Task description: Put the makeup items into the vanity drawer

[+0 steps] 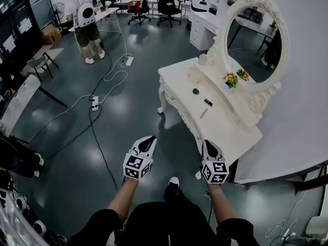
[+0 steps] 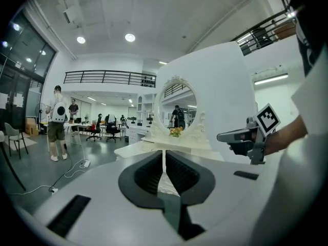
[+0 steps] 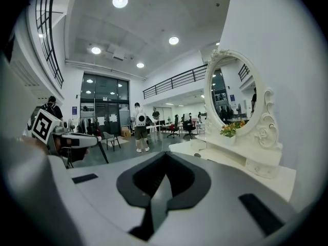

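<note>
A white vanity [image 1: 180, 82] with an oval mirror [image 1: 253, 45] stands ahead and to the right. Small makeup items lie on its top: a round dark one [image 1: 195, 91], a short black stick [image 1: 208, 102] and a pinkish stick [image 1: 204, 113]. Its drawer front [image 1: 180, 111] faces me and looks closed. My left gripper [image 1: 149, 138] hovers over the floor short of the vanity, jaws together and empty. My right gripper [image 1: 209, 143] is beside the vanity's near corner, shut and empty. In the left gripper view the left gripper [image 2: 163, 160] points at the vanity [image 2: 138, 147].
Cables [image 1: 105, 86] and a power strip [image 1: 95, 102] lie on the dark floor to the left. A person [image 1: 84, 19] stands far back by desks and office chairs [image 1: 141, 6]. A curved white wall [image 1: 300, 111] backs the vanity. Small flowers [image 1: 230, 79] sit under the mirror.
</note>
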